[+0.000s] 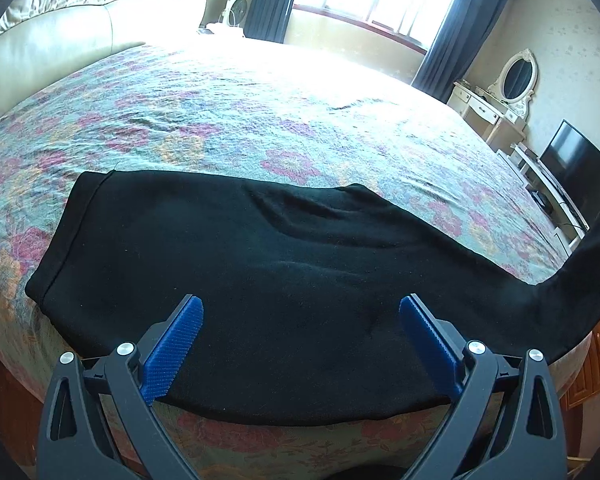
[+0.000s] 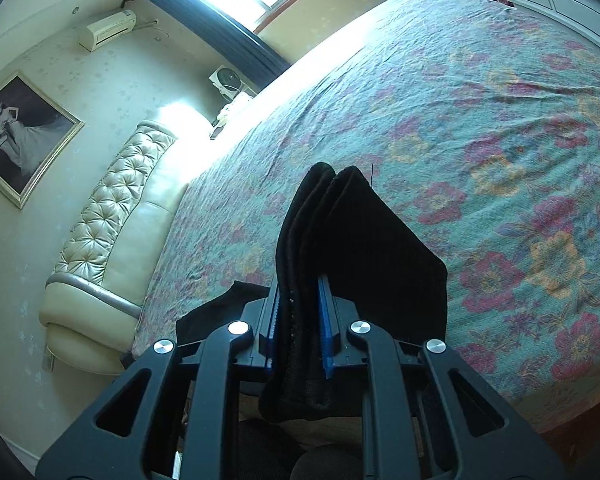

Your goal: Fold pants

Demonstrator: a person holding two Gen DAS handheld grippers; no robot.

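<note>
Black pants [image 1: 260, 280] lie lengthwise along the near edge of the bed [image 1: 260, 92], apparently already halved leg on leg. My right gripper [image 2: 300, 320] is clamped on the bunched cuff end, which it holds lifted off the floral cover; in the left view that end rises at far right. My left gripper [image 1: 300, 344] hangs spread wide over the mid-section, holding nothing. My plan: press the left down as an anchor at the fold line, then carry the cuffs across low and slow toward the waistband at the left end, keeping edges aligned. Risk I see: layers slipping in the clamp.
</note>
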